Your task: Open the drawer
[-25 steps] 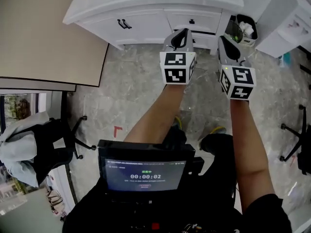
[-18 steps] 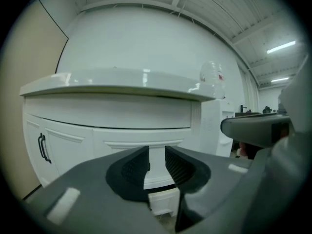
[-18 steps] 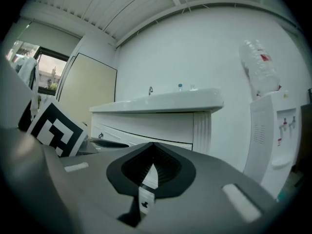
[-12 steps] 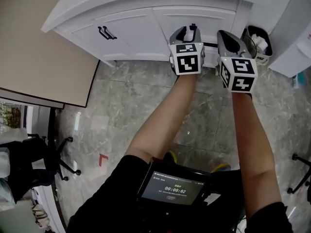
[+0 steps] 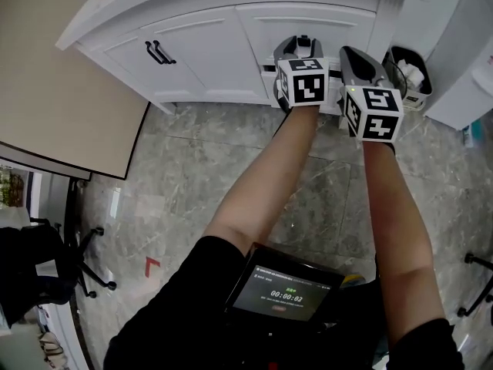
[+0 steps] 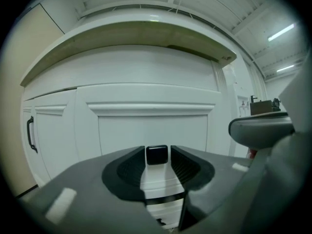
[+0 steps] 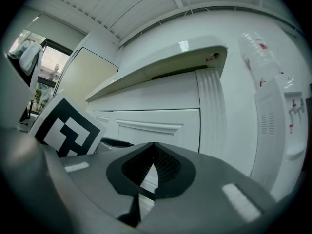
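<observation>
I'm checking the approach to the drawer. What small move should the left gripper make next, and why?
Probably close the left gripper on the black knob: its fingers stand apart with the knob framed between their tips, and the drawer front looks shut.

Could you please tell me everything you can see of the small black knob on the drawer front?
The knob is small, black and squarish with rounded corners, slightly glossy; its material is unclear. It projects from the white panelled drawer front, which looks shut. It sits between the parted jaws of the left tongs, very close to both; I cannot tell if they touch it.
</observation>
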Tool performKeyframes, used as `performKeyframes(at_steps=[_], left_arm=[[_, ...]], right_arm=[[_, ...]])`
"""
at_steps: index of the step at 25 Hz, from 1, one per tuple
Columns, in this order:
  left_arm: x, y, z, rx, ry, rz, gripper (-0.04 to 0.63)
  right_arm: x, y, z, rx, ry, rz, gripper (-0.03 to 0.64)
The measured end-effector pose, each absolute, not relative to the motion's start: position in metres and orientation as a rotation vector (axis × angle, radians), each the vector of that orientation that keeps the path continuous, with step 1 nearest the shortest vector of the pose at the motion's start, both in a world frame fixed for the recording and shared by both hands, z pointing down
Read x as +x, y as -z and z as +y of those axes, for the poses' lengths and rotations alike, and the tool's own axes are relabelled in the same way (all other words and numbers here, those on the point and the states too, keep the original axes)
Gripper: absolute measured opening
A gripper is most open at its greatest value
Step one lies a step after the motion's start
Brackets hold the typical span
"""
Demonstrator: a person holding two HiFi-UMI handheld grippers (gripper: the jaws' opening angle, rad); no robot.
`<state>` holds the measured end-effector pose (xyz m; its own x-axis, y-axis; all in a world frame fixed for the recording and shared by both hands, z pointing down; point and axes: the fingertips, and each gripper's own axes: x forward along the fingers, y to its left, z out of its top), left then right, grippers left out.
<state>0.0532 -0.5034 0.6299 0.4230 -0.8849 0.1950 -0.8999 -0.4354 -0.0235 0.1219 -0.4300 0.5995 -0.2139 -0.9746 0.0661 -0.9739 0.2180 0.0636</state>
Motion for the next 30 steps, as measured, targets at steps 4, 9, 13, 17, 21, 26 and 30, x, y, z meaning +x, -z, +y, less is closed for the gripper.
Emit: performKeyframes(at_steps=[4,9,13,17,21,26,30], left_arm=[[0.052,-0.631,-0.505,2.578,-0.267,-1.609,0.127],[0.050,-0.633,-0.503,2.576,-0.261,-1.584,0.124],[0.050,-0.633,-0.501,2.584,-0.250,-1.583,0.124],[0.048,-0.631,-0.491,2.594,-0.227,-1.588,0.123],[0.044,-0.633,-0.474,2.595,-0.218,-1.585,0.124],[0.039,-0.630,-0.454,2.594,-0.216,-1.587,0.124],[0.036,-0.631,-0.434,2.609,-0.221,-1.555,0.124]], right_arm=[[0.125,-0.596,-0.426,1.928,0.020,-2.382,0.023],[0.126,-0.594,-0.419,1.931,0.033,-2.373,0.023],[0.128,-0.592,-0.413,1.929,0.049,-2.370,0.023],[0.128,-0.594,-0.407,1.924,0.057,-2.369,0.023],[0.126,-0.595,-0.395,1.930,0.052,-2.379,0.023],[0.119,-0.590,-0.380,1.923,0.061,-2.401,0.023],[0.113,-0.588,-0.369,1.916,0.058,-2.416,0.023]])
